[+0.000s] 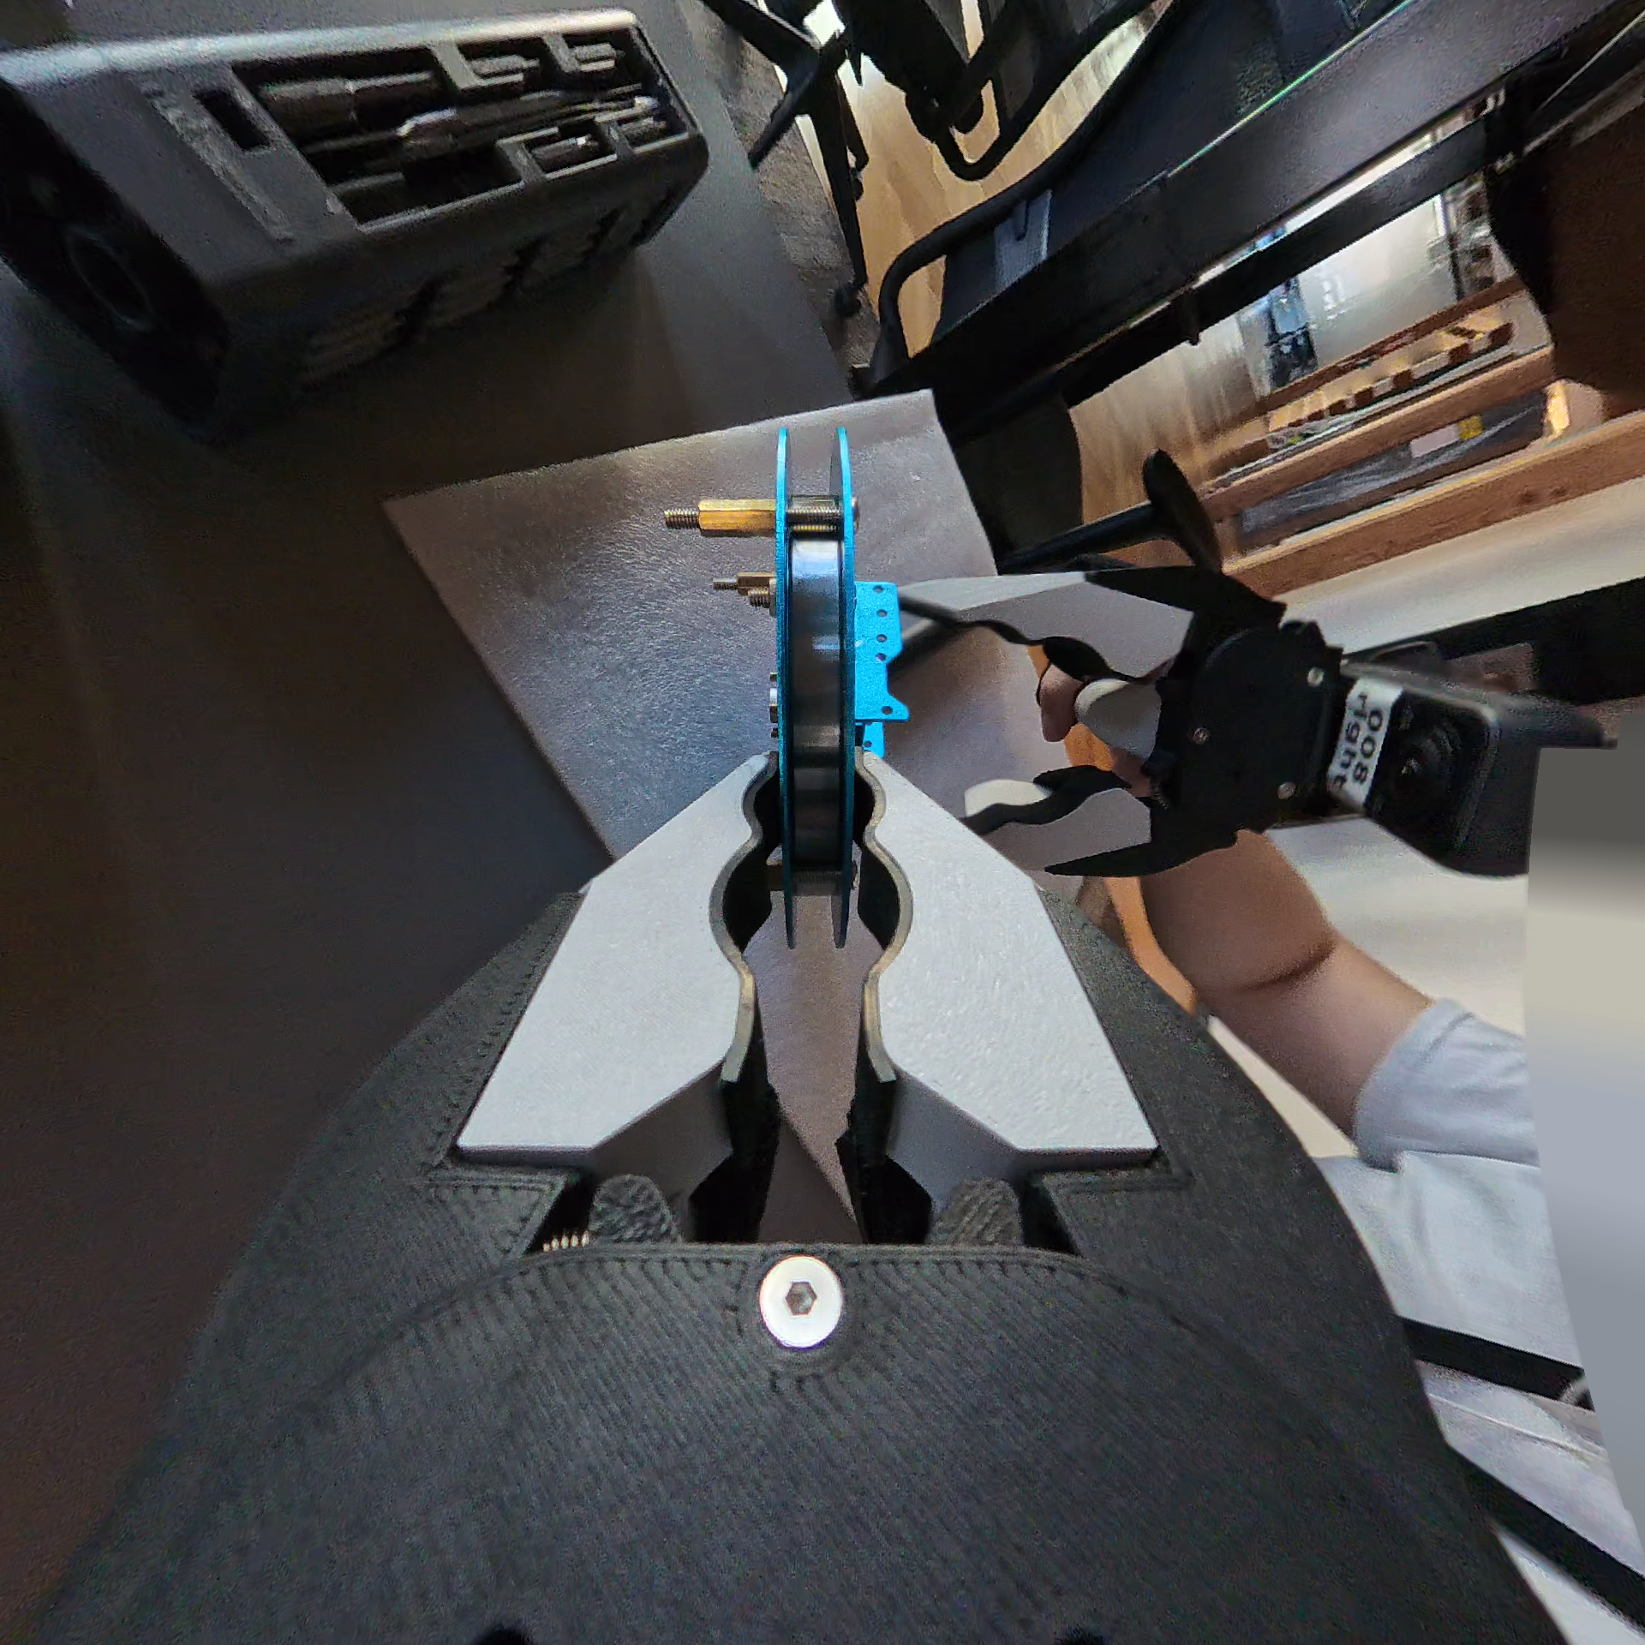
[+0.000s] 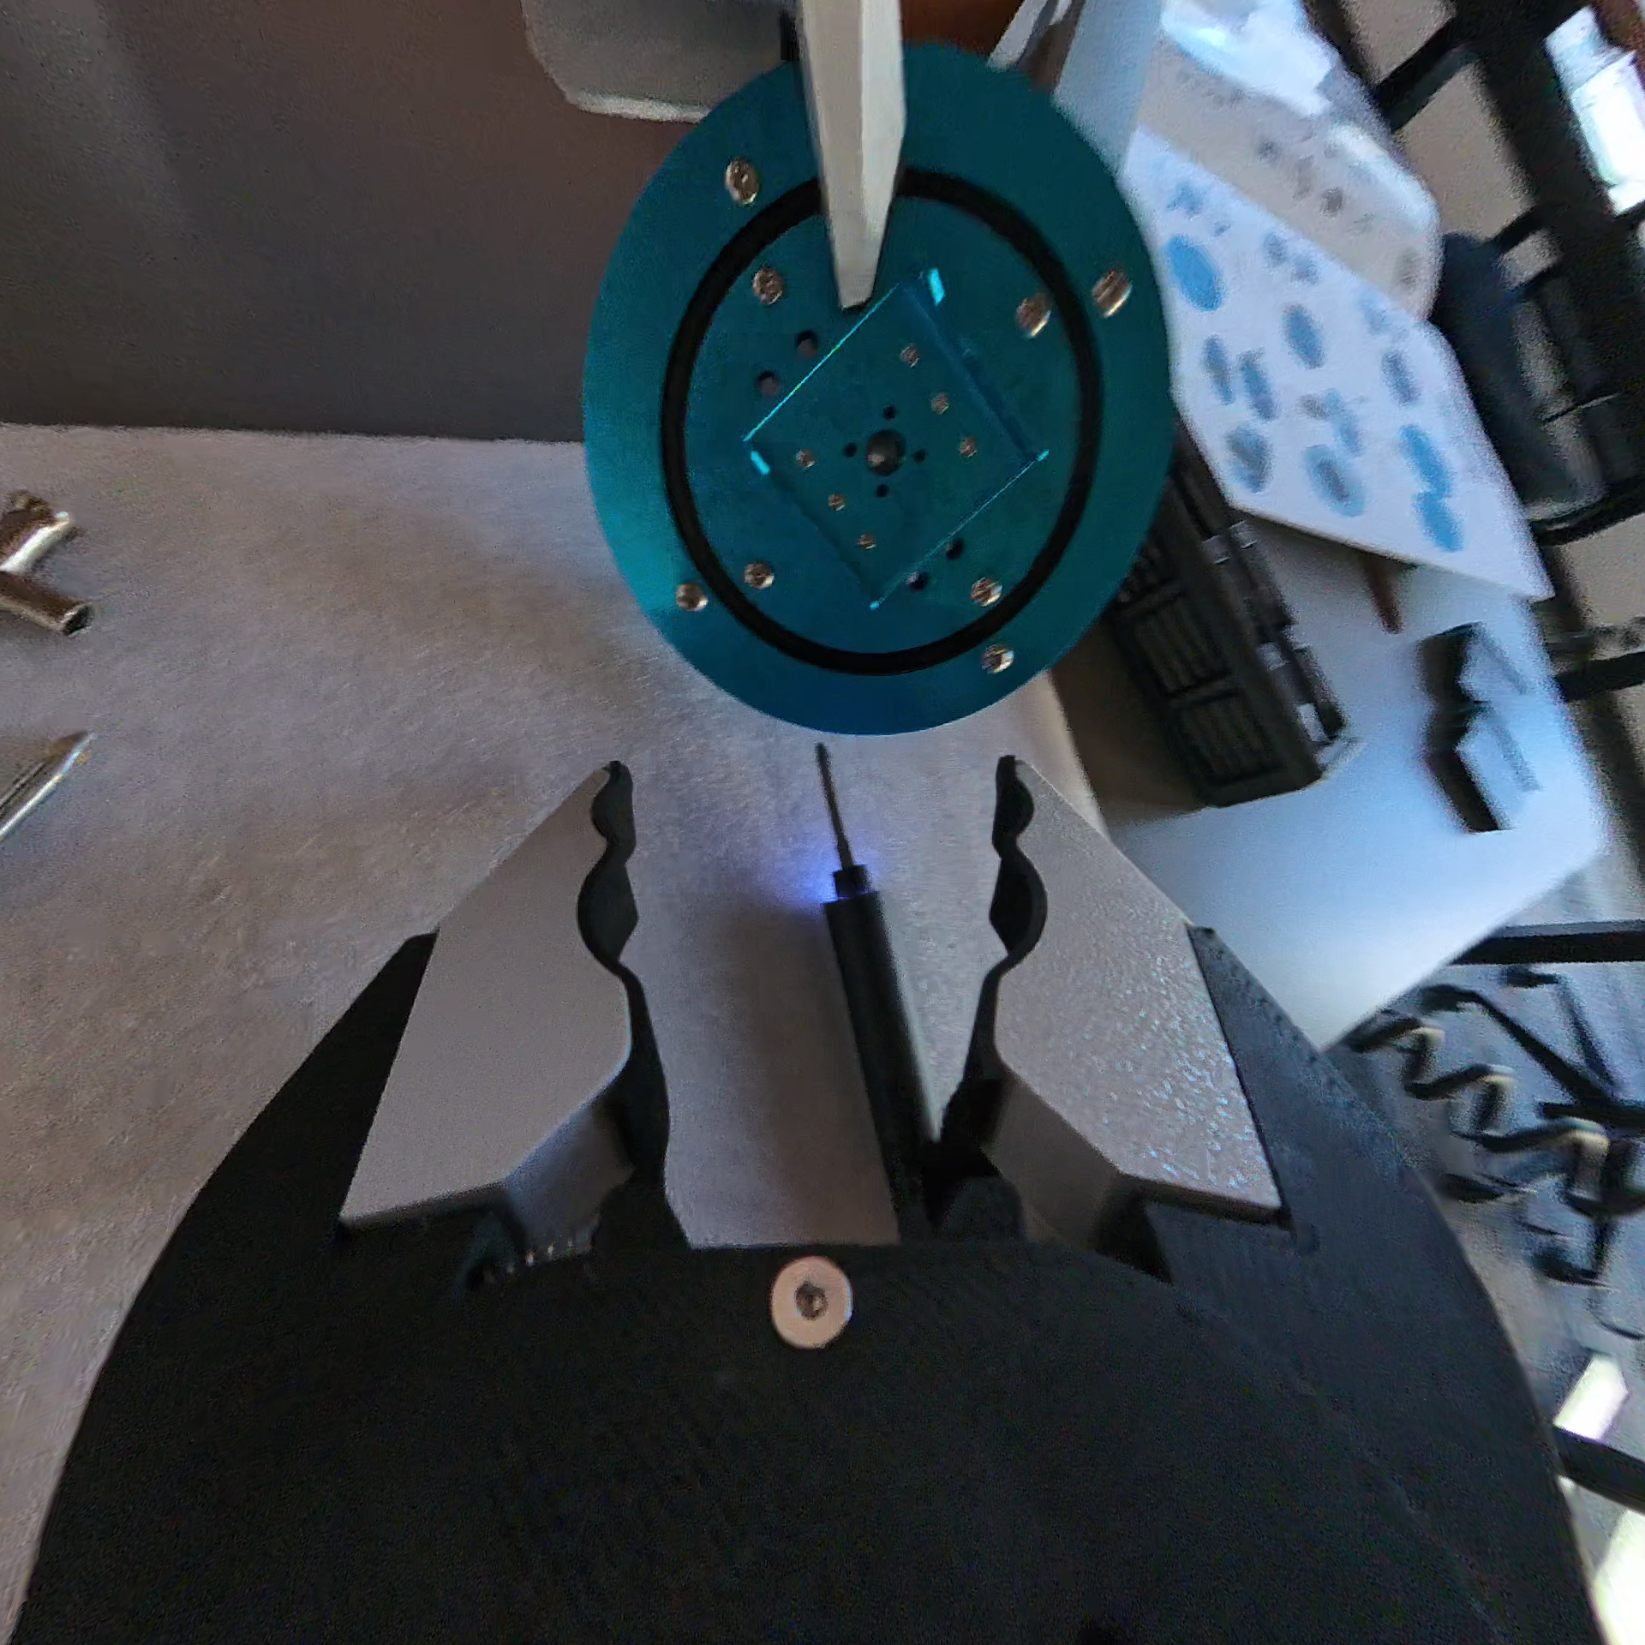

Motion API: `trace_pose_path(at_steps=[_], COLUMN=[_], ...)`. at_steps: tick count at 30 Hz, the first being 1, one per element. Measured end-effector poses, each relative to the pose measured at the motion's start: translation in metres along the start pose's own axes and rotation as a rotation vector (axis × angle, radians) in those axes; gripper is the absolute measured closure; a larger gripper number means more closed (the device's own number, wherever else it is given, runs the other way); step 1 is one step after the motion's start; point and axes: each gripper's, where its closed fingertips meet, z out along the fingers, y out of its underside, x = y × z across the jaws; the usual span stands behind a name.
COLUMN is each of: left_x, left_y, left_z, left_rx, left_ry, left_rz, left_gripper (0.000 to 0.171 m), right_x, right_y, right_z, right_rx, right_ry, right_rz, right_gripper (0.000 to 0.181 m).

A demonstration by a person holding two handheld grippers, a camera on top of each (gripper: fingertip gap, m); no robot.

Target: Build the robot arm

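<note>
Two hand-held grippers: left (image 1: 812, 783) clamped on blue disc assembly (image 1: 812, 676); right (image 2: 808, 783) agape, screwdriver (image 2: 868, 970) between its fingers.

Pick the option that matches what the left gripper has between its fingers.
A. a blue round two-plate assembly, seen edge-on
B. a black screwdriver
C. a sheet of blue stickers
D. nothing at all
A: in the left wrist view the left gripper has its fingers shut on the rim of the blue disc assembly, whose round face shows in the right wrist view.
</note>
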Motion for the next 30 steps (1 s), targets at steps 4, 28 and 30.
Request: trace_pose_path(at_steps=[4,28,30], left_x=[0.015,0.097,0.09], left_y=[0.006,0.052,0.065], left_z=[-0.003,-0.015,-0.01], left_rx=[-0.039,-0.208,-0.23], left_ry=[0.156,0.652,0.596], left_rz=[-0.19,-0.612,-0.54], left_gripper=[0.16,0.146,0.144], right_x=[-0.004,-0.045,-0.055], right_y=[-0.024,-0.074,-0.067], right_z=[-0.027,-0.124,-0.12], right_rx=[0.121,0.238,0.215], right_ry=[0.149,0.196,0.19], right_rz=[-0.191,-0.33,-0.332], right_gripper=[0.106,0.17,0.17])
